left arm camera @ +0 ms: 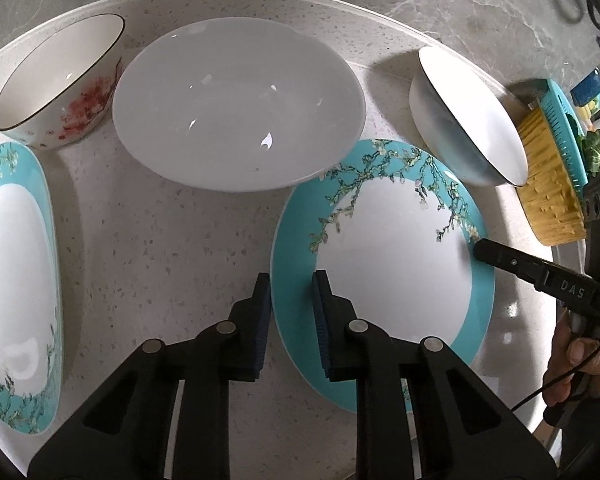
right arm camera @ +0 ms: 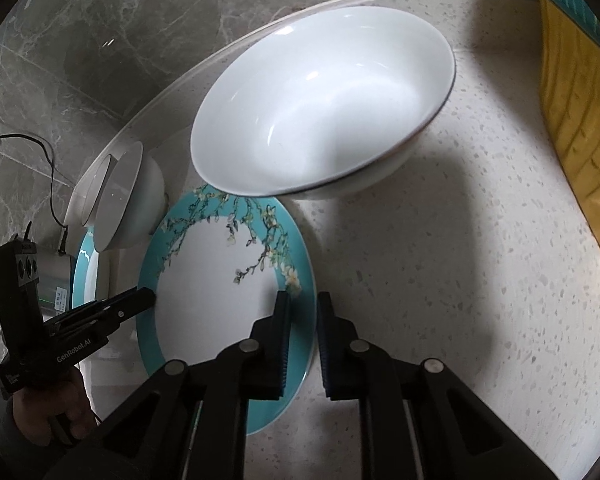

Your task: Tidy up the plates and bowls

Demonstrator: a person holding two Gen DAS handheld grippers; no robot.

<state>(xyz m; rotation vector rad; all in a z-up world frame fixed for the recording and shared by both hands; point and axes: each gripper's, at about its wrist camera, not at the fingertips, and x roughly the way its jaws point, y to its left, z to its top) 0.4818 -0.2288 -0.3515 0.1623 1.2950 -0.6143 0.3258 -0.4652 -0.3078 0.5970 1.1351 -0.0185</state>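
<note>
You've got the teal-rimmed plate [left arm camera: 384, 276] pinched from both sides — left tongs [left arm camera: 291, 320] narrowed onto its near-left rim, right tongs [right arm camera: 302, 332] closed down on the opposite edge. It's flat on the bench [left arm camera: 172, 248], so I'd guess a two-handed lift. Its far edge tucks under the big white plate [left arm camera: 236, 100] — mind that and the white bowl [right arm camera: 324, 116] close by.

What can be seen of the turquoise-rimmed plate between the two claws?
The turquoise-rimmed plate is round, glossy like glazed ceramic, with a white centre and blossom branches along its far rim. It sits on the speckled table. The left claw straddles one edge, the right claw the opposite edge. Whether it is lifted cannot be told.
</note>
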